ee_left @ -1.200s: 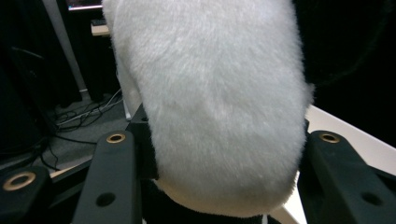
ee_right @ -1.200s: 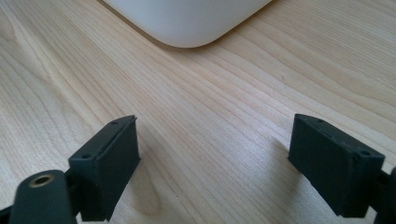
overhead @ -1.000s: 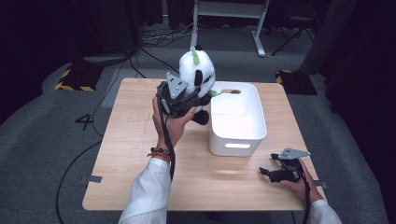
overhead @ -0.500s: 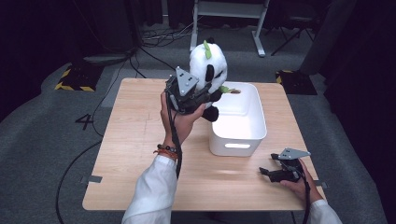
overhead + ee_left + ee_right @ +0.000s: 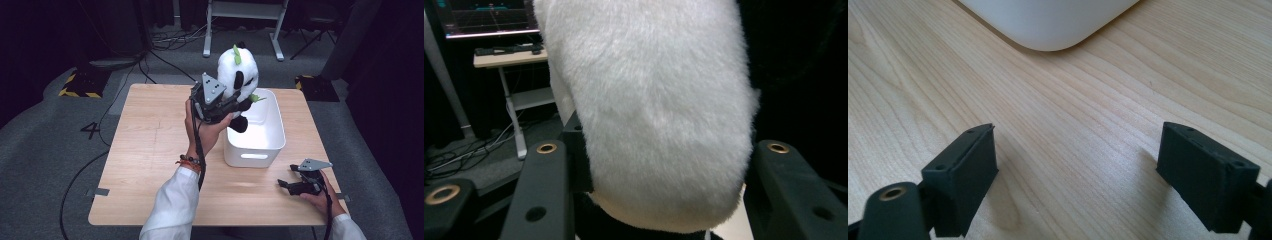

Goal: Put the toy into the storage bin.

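Note:
A black-and-white panda plush (image 5: 239,80) with green bits on its head and paw hangs in the air over the left side of the white bin (image 5: 267,145). My left gripper (image 5: 231,106) is shut on it. In the left gripper view the plush's white fur (image 5: 649,110) bulges between the two black jaws. My right gripper (image 5: 286,184) rests low on the table near the front right corner, jaws wide apart with bare wood between them. A rounded corner of the bin (image 5: 1053,20) lies just ahead of it in the right gripper view.
The wooden table (image 5: 150,150) has free surface to the left and front of the bin. A white desk frame (image 5: 240,15) and cables stand on the grey floor behind. A black-and-yellow striped block (image 5: 77,85) lies off the table's left.
My left gripper has carried the panda up and to the right, from beside the bin's left wall to above the bin. The right gripper has stayed put.

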The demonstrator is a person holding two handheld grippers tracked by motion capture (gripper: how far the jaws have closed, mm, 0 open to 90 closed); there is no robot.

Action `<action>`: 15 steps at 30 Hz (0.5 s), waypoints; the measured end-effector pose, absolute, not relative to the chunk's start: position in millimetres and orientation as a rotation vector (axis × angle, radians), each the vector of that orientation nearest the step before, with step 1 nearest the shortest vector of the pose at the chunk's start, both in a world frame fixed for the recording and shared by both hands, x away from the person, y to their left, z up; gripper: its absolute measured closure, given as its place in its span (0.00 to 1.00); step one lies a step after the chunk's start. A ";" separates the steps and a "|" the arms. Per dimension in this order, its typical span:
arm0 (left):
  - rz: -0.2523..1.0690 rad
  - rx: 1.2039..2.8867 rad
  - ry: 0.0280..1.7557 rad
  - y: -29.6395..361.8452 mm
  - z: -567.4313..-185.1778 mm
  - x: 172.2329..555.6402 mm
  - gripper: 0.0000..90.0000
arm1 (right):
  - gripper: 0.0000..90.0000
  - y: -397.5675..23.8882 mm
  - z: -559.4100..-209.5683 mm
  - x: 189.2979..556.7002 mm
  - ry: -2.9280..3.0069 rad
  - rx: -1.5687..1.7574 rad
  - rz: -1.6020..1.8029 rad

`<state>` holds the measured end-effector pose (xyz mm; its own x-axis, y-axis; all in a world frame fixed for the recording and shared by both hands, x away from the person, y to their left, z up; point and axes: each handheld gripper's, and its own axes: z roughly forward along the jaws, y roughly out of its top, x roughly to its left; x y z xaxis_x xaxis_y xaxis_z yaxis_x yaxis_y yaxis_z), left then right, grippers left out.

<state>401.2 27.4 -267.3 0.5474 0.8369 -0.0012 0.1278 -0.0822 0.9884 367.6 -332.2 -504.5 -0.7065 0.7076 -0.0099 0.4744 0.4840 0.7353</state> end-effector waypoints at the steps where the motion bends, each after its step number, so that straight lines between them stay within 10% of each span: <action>1: 0.719 1.567 0.840 24.8 -267.3 401.1 0.54 | 0.18 -332.2 -504.6 367.6 2.422 0.999 1.056; 15: 0.666 1.603 0.792 -10.0 -273.9 403.5 0.54 | 0.18 -332.2 -504.6 367.6 2.422 0.998 1.057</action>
<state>403.5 -10.0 -273.9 0.6085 0.7935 -0.0018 0.1349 -0.1013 0.9857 367.6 -332.2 -504.6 -0.7070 0.7071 -0.0095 0.4740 0.4838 0.7357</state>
